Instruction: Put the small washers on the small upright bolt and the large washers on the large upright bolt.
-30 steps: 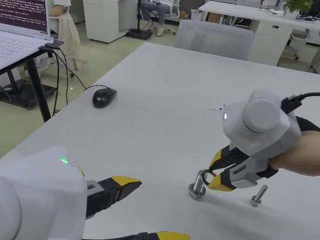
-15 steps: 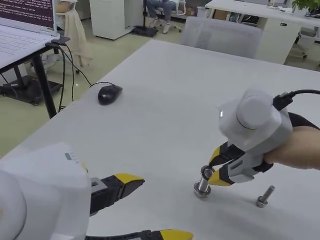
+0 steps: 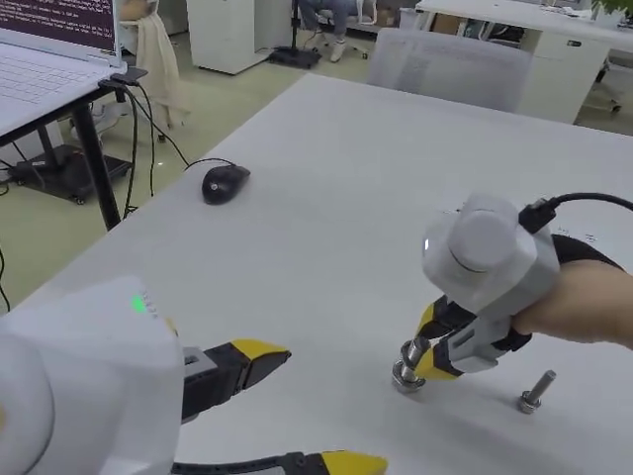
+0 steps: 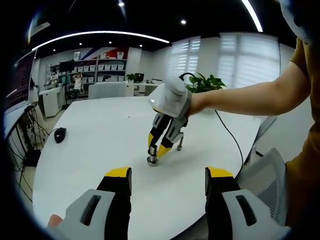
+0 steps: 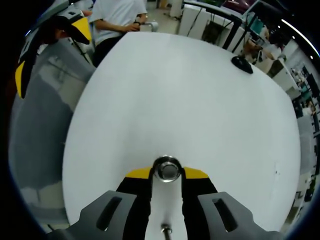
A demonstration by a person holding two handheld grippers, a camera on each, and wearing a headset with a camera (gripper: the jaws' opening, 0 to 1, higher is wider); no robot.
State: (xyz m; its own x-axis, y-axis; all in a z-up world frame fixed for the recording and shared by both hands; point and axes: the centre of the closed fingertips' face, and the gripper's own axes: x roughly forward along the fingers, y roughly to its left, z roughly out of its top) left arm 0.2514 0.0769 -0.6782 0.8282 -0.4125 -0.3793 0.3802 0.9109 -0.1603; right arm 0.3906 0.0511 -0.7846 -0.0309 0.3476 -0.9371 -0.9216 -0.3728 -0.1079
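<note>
Right gripper [image 5: 167, 175] jaws sit close on either side of a shiny steel ring [image 5: 167, 169] at the top of the large upright bolt [image 3: 406, 376]; clamped or released, cannot tell. Small upright bolt [image 3: 534, 393] stands near, on the white table [image 3: 326, 198]. Left gripper [image 4: 169, 175] gapes wide, low over the table's near edge.

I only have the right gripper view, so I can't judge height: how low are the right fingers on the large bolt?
Observer: In the head view the right gripper has its fingers low beside the large bolt, near the table.
Operator: Where's the small bolt?
Observer: The small bolt stands upright, right of that gripper in the head view, apart from it.
Operator: Left gripper?
Observer: The left gripper is open, nothing between its fingers.
</note>
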